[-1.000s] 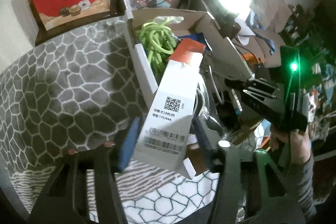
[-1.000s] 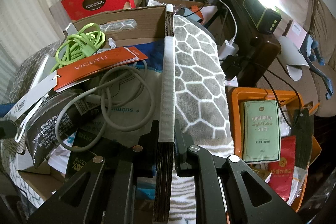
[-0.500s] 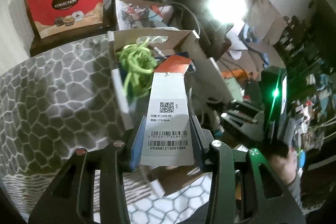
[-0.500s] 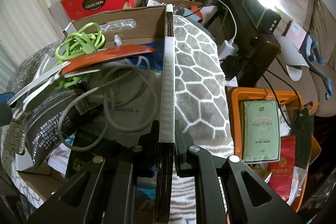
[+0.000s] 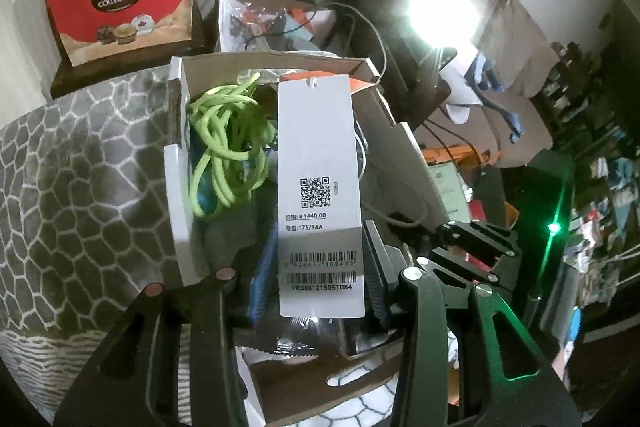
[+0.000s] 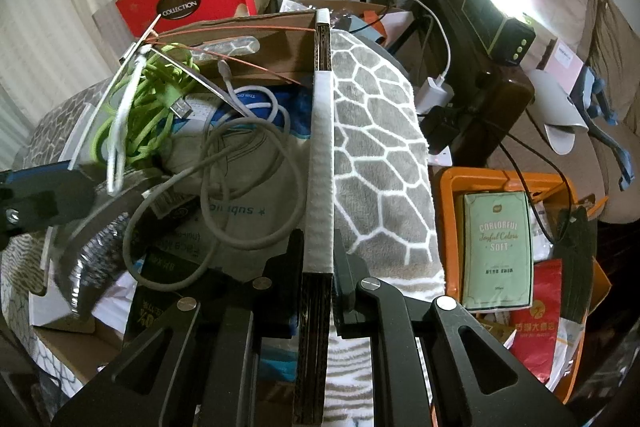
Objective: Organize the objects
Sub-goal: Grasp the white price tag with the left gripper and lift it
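Left gripper [image 5: 316,291]: we grip the white paper hang tag [image 5: 318,163] above the brown cardboard box [image 5: 404,147], ready for placement.
Right gripper [image 6: 318,283]: we clamp the box's right wall, steadying it.

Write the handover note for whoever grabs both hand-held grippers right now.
Left hand-held gripper: closed on the white hang tag, held upright over the cardboard box; an orange tag shows behind it.
Right hand-held gripper: shut on the cardboard box's right wall, steadying it.
In the box: green cable, grey cable, packets. The orange bin to the right holds a green packet.
Done: box partly filled. Left: lower and release the tag inside, I'd guess.
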### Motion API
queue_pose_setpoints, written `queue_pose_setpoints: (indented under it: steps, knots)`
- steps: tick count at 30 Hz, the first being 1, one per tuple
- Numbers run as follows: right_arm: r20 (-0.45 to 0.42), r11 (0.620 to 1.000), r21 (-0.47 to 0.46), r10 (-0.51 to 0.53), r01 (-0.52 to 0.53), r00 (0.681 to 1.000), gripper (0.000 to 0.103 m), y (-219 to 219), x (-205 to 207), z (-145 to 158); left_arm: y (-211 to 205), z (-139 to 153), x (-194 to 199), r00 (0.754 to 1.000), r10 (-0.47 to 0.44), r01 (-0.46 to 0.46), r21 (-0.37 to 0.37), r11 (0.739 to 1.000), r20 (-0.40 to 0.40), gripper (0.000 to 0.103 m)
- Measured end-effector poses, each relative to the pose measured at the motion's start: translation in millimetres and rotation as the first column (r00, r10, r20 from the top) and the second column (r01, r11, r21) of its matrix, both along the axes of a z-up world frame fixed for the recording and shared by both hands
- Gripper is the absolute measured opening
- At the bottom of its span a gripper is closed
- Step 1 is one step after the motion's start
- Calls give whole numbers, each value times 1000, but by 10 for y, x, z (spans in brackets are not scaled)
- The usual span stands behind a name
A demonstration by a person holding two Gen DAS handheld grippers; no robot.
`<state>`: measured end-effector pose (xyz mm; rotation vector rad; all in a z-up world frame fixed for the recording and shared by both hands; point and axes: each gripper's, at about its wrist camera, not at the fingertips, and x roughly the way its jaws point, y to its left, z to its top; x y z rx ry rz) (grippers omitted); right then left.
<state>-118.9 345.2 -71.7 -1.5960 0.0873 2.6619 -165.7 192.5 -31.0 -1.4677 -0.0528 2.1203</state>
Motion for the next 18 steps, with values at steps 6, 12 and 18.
queue_pose_setpoints:
  steps: [6, 12, 18]
  knots:
    - [0, 1000, 3, 0, 0, 1000, 11, 8, -7, 2, -85, 155, 22, 999, 20, -19, 43, 999, -33, 38]
    - [1, 1000, 2, 0, 0, 1000, 11, -1, -20, 2, -209, 466, -16, 994, 55, -46, 94, 995, -97, 38]
    - [0, 1000, 2, -1, 1, 1000, 11, 0, -20, 1, -244, 751, 59, 993, 30, -18, 109, 994, -114, 38]
